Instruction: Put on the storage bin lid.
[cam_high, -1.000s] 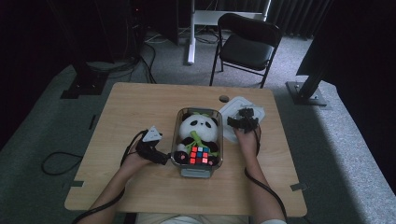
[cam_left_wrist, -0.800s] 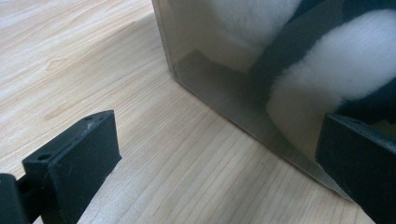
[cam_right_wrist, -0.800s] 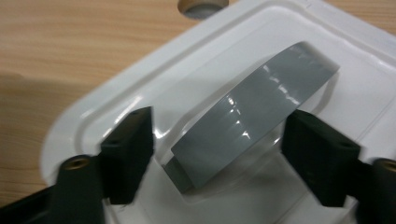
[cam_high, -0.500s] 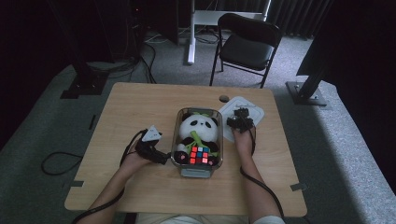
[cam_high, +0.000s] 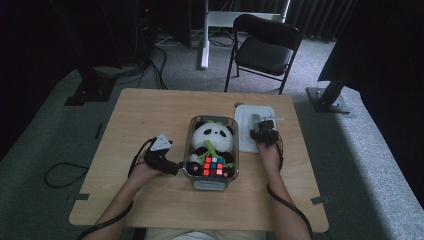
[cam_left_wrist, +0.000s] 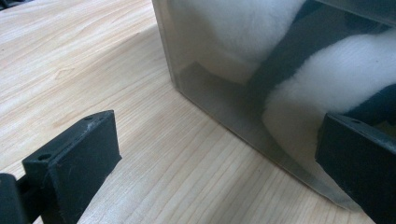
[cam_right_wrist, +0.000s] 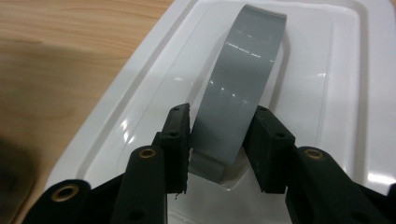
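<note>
A clear plastic box (cam_high: 189, 150) in the middle of the table holds a panda plush (cam_high: 214, 137) and a colour cube (cam_high: 214, 166). Its white lid (cam_high: 243, 135) lies flat to the right. My right gripper (cam_high: 262, 131) rests on the lid. Its jaws have just been closing, and the pads (cam_right_wrist: 177, 140) now press both sides of the lid's upright grey handle (cam_right_wrist: 243, 84). My left gripper (cam_high: 175, 167) is at the box's left wall with its jaws wide open (cam_left_wrist: 219, 149). The box wall (cam_left_wrist: 210, 93) and white plush (cam_left_wrist: 317, 93) lie close ahead of it.
A small round object (cam_high: 238, 105) lies just behind the lid. Bare wood spreads left of and behind the box. A black folding chair (cam_high: 265, 47) stands beyond the far table edge. Cables trail from both grippers off the near edge.
The right gripper has shifted slightly over the lid, towards the person. The left hand has not moved.
</note>
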